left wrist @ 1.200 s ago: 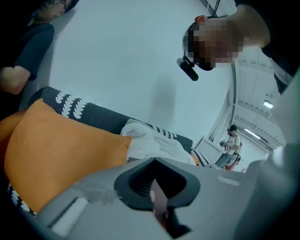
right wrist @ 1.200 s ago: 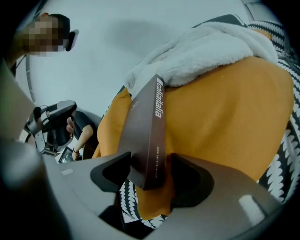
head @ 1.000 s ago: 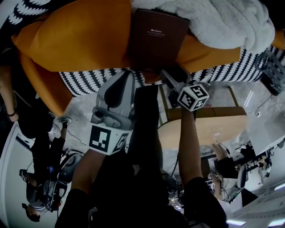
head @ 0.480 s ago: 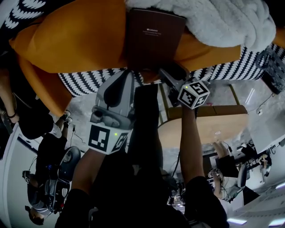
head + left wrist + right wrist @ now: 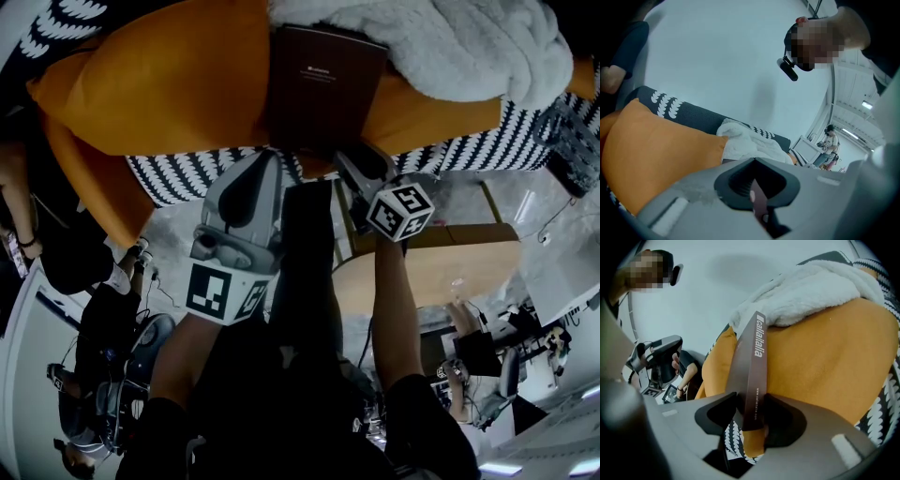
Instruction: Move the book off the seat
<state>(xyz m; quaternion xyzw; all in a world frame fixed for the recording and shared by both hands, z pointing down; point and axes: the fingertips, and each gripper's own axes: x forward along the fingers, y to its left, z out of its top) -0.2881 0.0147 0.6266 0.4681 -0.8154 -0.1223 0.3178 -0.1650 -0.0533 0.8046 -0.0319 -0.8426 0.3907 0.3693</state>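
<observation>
The book [image 5: 323, 84] lies lengthwise up the frame on the orange seat [image 5: 169, 84], upper centre, its far end hidden under the white blanket [image 5: 469, 47]. The right tongs [image 5: 752, 420], just closing, pinch its spine; the left tongs [image 5: 265, 167] are pressed together.

Head view is dim and murky, corners black, edges bowed by fisheye. Both gripper views are brighter, soft even light, close foreground blurred, corners dark.
</observation>
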